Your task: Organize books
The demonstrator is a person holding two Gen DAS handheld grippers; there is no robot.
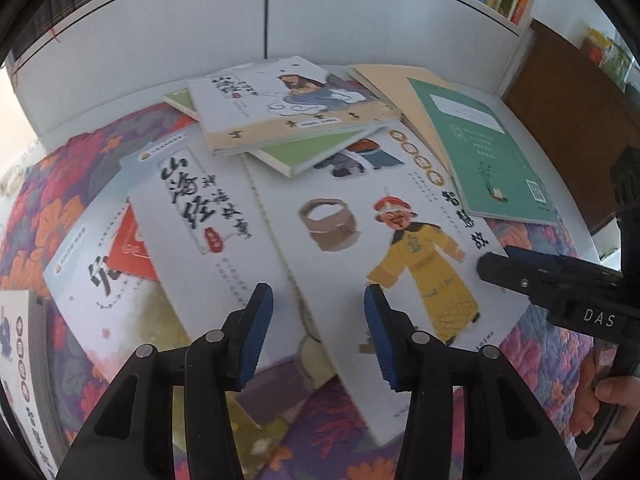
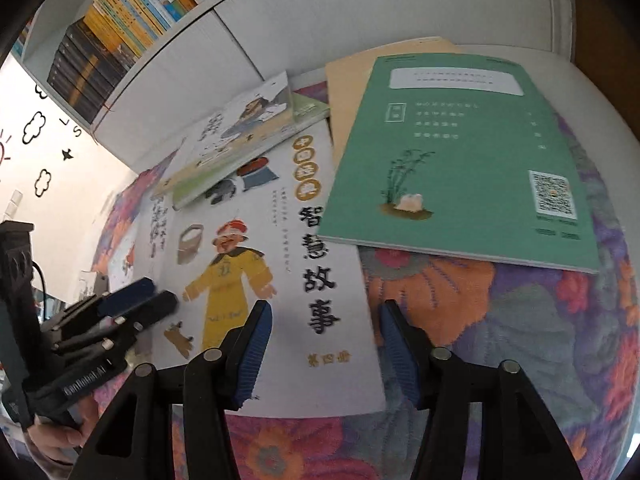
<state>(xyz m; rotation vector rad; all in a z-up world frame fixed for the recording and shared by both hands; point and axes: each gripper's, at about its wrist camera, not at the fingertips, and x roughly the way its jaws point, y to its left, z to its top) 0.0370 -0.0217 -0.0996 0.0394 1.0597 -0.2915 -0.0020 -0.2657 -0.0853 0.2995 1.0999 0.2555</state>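
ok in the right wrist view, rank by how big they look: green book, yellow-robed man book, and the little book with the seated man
1. green book and yellow-robed man book: look alike in size, partly covered, so no ranking.
2. seated man book: smallest, though farther away.

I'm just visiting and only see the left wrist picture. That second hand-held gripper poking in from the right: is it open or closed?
Observer: Open. Its own camera shows the right hand-held gripper with its fingers apart and the white book's right edge between them.
Visitor: It hides part of that book's title here. What follows?
Observer: One more black character, then small yellow characters near the bottom edge.
Visitor: Anything beyond the table's left side?
Observer: A white wall with black cloud stickers.
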